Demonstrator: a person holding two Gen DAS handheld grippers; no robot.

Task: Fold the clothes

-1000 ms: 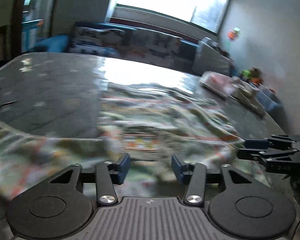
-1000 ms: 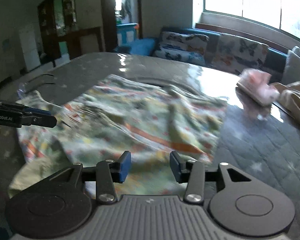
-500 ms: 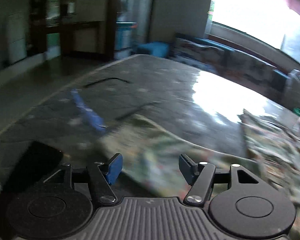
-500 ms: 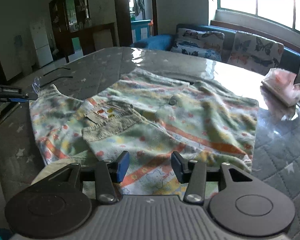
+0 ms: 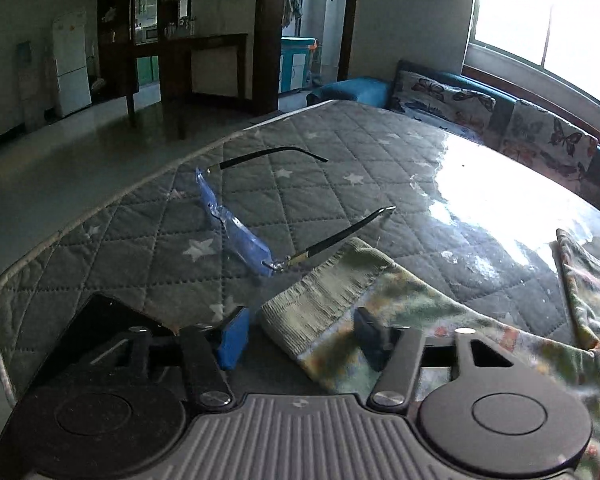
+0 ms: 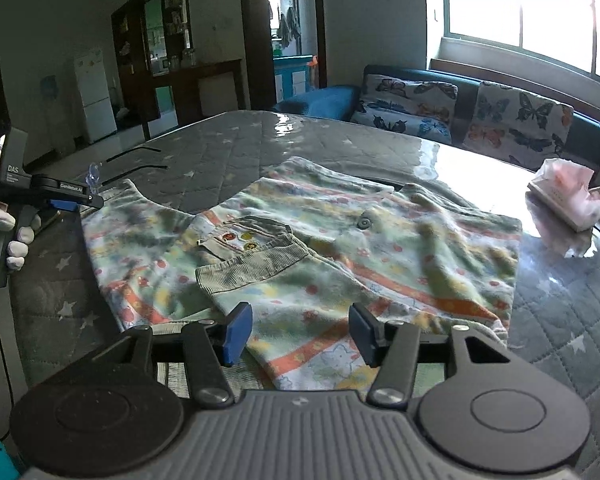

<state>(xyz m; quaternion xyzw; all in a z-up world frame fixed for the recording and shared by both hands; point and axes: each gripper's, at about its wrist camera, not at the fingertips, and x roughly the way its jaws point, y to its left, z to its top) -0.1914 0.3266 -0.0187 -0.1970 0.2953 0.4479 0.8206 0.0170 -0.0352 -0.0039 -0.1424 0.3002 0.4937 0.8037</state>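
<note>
The lower edges of both views are blocked by the tool bodies, hiding the nearest cloth. The left tongs point(image 5: 300, 338) stand apart, having just been closing; the ribbed cuff point(image 5: 320, 300) of the garment's sleeve lies between the pads, not pinched. The right tongs point(image 6: 298, 332) are apart too, just widened, over the near hem of the patterned garment point(image 6: 340, 248). It lies flat on the quilted surface point(image 6: 560, 320), its long axis running left to right, sleeve reaching left. Beyond the cuff lie spectacles point(image 5: 240, 228); a pink tissue pack point(image 6: 564, 196) sits far right.
</note>
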